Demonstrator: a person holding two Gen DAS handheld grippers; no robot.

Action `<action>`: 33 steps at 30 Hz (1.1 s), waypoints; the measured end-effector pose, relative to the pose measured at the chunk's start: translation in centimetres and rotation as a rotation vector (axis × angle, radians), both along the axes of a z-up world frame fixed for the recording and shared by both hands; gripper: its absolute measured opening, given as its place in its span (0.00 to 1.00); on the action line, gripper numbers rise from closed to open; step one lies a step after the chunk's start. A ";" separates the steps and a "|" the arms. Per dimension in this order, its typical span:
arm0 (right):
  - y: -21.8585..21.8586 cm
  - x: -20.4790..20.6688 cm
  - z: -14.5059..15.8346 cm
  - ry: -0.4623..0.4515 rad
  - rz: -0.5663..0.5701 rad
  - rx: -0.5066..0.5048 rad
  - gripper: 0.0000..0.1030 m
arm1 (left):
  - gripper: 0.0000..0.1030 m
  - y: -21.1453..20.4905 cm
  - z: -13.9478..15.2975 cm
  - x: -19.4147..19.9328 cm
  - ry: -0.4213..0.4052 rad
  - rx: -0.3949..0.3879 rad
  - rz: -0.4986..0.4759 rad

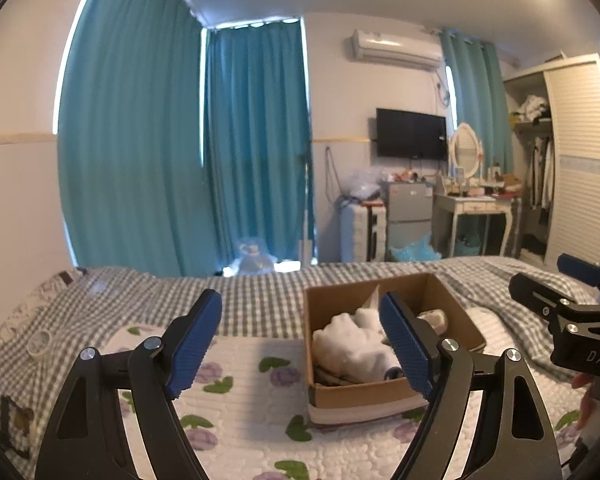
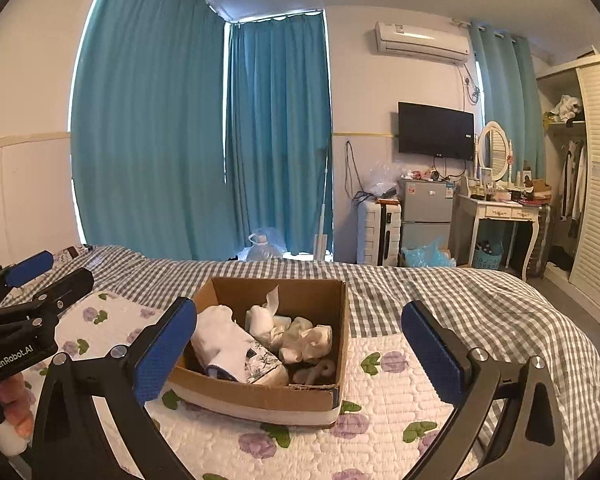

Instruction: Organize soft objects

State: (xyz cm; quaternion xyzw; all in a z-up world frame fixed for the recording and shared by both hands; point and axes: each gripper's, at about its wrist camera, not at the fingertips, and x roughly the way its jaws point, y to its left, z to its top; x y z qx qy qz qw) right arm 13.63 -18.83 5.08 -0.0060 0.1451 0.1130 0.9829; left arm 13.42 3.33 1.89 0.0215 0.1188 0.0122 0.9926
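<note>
Your left hand-held gripper (image 1: 300,340) is black, with two long arms shaped like thin triangles with holes cut in them. Each finger has a bright blue pad (image 1: 196,344) covered in tiny bumps. Round silver screws (image 1: 89,353) shine at the joints. Your right hand-held gripper (image 2: 300,354) looks the same: black arms, blue bumpy pads, silver screws. White letters on the left one's side say "GenRobot.AI" (image 2: 12,358). Your fingers (image 2: 14,404) under it are pinkish, and one has a white wrap.

Brown cardboard box (image 2: 260,394), white cloths (image 2: 220,336), grey-checked bedsheet (image 2: 440,288), floral quilt (image 2: 388,408), teal curtains (image 2: 152,140)
</note>
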 end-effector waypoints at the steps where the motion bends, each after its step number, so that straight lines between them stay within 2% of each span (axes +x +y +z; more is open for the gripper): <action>1: 0.0 0.0 0.0 0.000 -0.002 -0.001 1.00 | 0.80 -0.1 0.1 -0.2 -0.001 -0.006 -0.004; 12: 0.0 -0.5 0.3 -0.005 -0.008 0.004 1.00 | 0.80 0.7 -0.1 -0.2 0.005 -0.037 -0.014; 33: 0.0 -0.6 0.5 -0.005 -0.008 0.001 1.00 | 0.80 -0.1 -0.3 -0.5 0.006 -0.008 -0.011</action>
